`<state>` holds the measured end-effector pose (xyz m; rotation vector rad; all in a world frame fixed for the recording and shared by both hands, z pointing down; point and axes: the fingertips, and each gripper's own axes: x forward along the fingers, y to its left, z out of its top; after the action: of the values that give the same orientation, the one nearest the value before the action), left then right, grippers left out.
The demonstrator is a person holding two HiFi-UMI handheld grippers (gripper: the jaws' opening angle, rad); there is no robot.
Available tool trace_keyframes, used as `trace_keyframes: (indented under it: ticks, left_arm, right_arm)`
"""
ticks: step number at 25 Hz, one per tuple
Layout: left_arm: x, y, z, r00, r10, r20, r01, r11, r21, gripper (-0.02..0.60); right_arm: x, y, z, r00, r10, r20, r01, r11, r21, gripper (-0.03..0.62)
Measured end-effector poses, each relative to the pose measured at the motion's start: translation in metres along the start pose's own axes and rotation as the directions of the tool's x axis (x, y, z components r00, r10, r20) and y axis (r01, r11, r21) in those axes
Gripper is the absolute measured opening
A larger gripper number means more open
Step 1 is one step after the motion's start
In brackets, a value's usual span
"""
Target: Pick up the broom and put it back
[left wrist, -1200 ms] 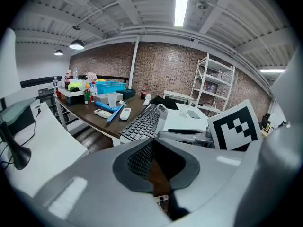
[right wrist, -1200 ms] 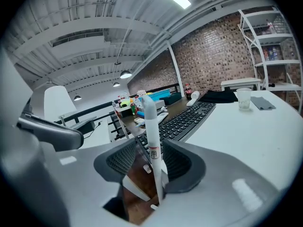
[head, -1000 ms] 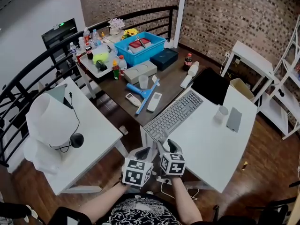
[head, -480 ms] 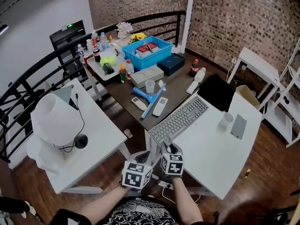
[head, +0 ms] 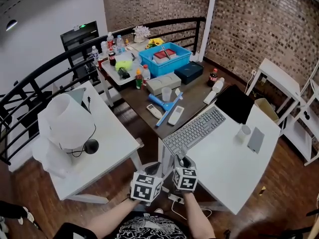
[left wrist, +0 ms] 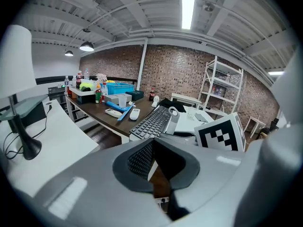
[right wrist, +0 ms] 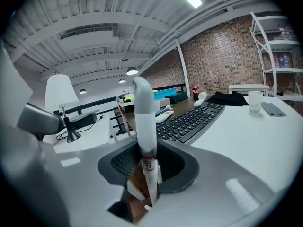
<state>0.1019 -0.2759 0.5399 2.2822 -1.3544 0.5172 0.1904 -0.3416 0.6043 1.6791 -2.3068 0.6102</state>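
The broom shows only as a white handle (right wrist: 144, 122) with a grey loop on top, standing upright between the right gripper's pads. In the left gripper view the same loop (left wrist: 174, 119) rises beside the keyboard. My right gripper (right wrist: 147, 167) is shut on this handle, low at the white desk's front edge (head: 182, 162). My left gripper (head: 154, 168) hangs just to its left, jaws together with nothing between them (left wrist: 152, 145). The broom's lower part and head are hidden below the desk and grippers.
A keyboard (head: 194, 131), a cup (head: 243, 130) and a phone (head: 255, 139) lie on the white desk (head: 234, 168). A lamp (head: 67, 123) stands on the white table at left. The dark table behind holds a blue squeegee (head: 167, 107), remotes and a blue bin (head: 167, 59).
The head view has tilted up a little. Both grippers stay close together at the desk's front edge; the left one has drifted slightly.
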Motion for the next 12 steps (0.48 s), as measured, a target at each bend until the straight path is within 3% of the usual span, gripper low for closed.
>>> trace_keyframes:
  ticks: [12]
  left_arm:
    - [-0.046,0.019,-0.005,0.999,-0.025,0.031,0.025,1.000,0.005,0.006]
  right_arm:
    - [-0.035,0.054,-0.003,0.999,-0.021,0.024,0.022,0.998,-0.053,0.100]
